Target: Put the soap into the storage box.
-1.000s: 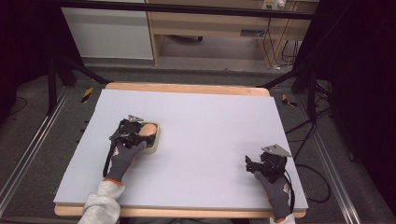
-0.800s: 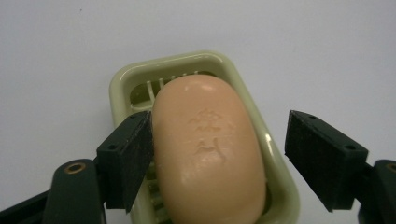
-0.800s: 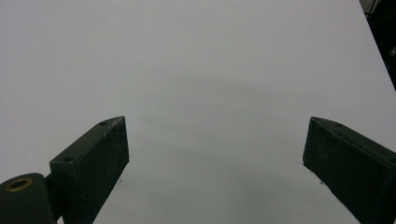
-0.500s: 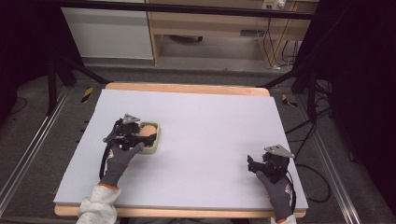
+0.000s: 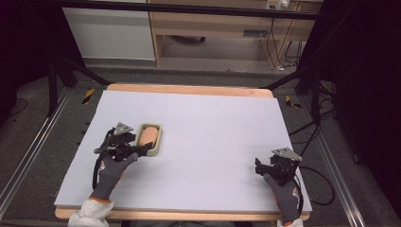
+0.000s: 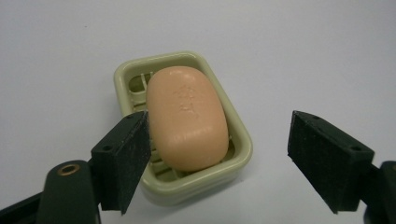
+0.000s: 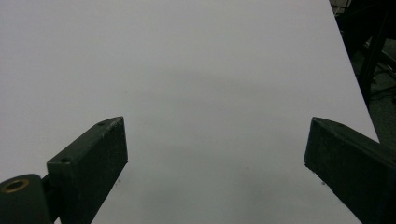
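Two open tongs (image 6: 219, 158), soap (image 6: 187, 116) between

Table (image 5: 198, 90): wooden edge, pale lavender-white top, centre of frame. Grey floor (image 5: 42, 123) around it, metal rails (image 5: 26, 156) running diagonally at lower left and lower right. Wooden shelf unit (image 5: 222, 28) upper centre, white panel (image 5: 108, 33) upper left. Cables (image 5: 279, 42) upper right. Both sides dark
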Available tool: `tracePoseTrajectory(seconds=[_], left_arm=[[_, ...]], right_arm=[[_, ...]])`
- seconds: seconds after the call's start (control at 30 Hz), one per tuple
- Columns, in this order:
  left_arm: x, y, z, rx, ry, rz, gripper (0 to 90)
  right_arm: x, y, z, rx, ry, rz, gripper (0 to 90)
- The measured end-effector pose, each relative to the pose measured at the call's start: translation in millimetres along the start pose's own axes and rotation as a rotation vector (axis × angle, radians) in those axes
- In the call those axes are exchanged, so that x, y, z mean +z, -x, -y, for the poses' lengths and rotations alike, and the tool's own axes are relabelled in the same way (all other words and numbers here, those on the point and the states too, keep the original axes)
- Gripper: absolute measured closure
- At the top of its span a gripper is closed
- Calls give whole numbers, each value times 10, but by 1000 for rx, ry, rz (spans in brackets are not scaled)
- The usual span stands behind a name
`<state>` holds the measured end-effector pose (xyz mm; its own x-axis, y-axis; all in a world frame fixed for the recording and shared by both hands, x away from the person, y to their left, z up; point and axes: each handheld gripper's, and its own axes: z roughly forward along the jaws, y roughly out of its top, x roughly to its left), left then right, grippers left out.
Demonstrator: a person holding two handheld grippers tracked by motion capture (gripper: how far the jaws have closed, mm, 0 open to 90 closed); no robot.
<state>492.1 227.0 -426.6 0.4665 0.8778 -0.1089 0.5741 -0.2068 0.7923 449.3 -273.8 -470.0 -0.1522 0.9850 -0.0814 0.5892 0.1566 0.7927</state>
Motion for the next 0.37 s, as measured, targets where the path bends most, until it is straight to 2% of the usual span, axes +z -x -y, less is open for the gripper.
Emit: tracePoseTrajectory(seconds=[0.07, 0.2, 0.37], left_arm=[[-74, -29, 67, -5, 17, -19, 217], [-182, -128, 156, -36, 28, -22, 227], [-269, -249, 332, -45, 15, -55, 278]], right_arm=[[-4, 8, 3, 0, -4, 5, 63], [-13, 19, 12, 9, -5, 8, 63], [-34, 41, 15, 16, 5, 12, 64]])
